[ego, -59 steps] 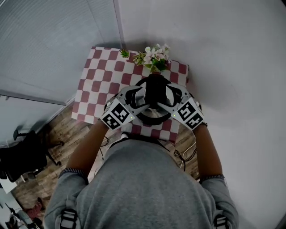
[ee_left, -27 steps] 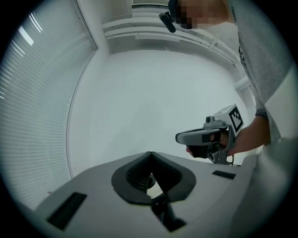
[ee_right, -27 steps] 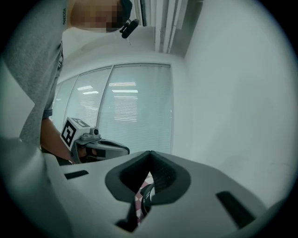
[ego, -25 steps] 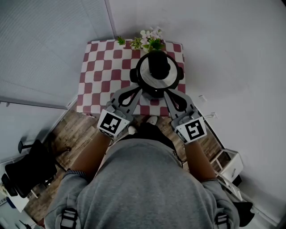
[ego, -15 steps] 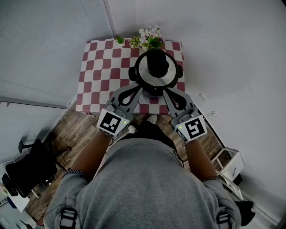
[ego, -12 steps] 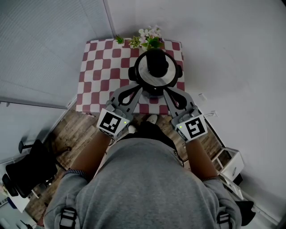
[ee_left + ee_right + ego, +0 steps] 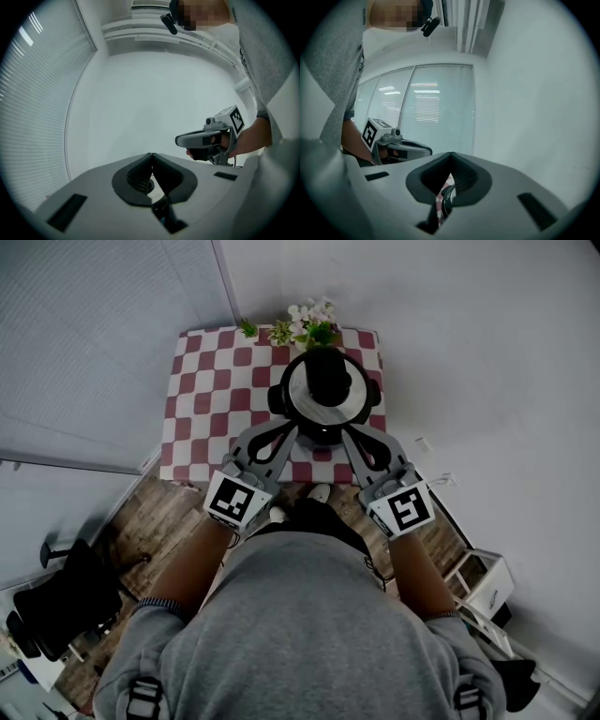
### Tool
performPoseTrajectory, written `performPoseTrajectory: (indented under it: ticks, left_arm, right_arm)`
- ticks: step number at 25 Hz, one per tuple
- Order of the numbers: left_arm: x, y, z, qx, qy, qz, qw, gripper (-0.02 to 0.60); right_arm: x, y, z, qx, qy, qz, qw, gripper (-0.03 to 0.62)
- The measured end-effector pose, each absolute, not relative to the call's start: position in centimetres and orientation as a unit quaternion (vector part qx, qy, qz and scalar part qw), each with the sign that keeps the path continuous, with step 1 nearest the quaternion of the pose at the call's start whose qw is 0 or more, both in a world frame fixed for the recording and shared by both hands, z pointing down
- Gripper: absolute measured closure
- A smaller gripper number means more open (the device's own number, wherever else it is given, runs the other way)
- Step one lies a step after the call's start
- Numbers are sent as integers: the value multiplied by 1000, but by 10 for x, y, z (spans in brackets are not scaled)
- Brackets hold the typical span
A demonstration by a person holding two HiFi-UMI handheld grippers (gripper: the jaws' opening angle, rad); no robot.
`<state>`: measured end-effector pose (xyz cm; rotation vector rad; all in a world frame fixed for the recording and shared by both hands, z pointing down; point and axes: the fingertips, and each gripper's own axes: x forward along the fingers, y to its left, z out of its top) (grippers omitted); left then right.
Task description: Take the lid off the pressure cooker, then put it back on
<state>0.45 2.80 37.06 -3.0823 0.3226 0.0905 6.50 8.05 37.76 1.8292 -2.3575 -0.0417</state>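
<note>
Plainly, both tools were idle: the left hand-held gripper [image 7: 292, 431] had its jaws pressed together with nothing between them, and the right hand-held gripper [image 7: 348, 433] was closed and empty too. Each was held roughly level at the near edge of the red-and-white checked counter [image 7: 202, 409]. The pressure cooker [image 7: 324, 430] stood on the counter towards its 3 o'clock side. Its lid [image 7: 312, 407] sat in place on top, a silvery disc with a black knob [image 7: 328, 376] rising from the middle. The left tool's tips lay at about 7 o'clock from the cooker and the right tool's at about 5 o'clock, both near its rim; whether either touched it could not be told. A bunch of pale flowers [image 7: 309, 324] stood just beyond the cooker at 12 o'clock, with a small green plant [image 7: 247, 329] at about 10 o'clock along the far edge. A black chair [image 7: 56, 592] stood on the wooden floor [image 7: 159, 521] at 8 o'clock from the counter.
</note>
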Motion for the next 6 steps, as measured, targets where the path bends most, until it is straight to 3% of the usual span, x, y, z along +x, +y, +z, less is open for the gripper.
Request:
performPoseTrajectory:
  ticks: [6]
  left_arm:
    - [9,24,368,-994,102,33,18,565]
  right_arm:
    - [67,77,379,611,-788,-14,82,589]
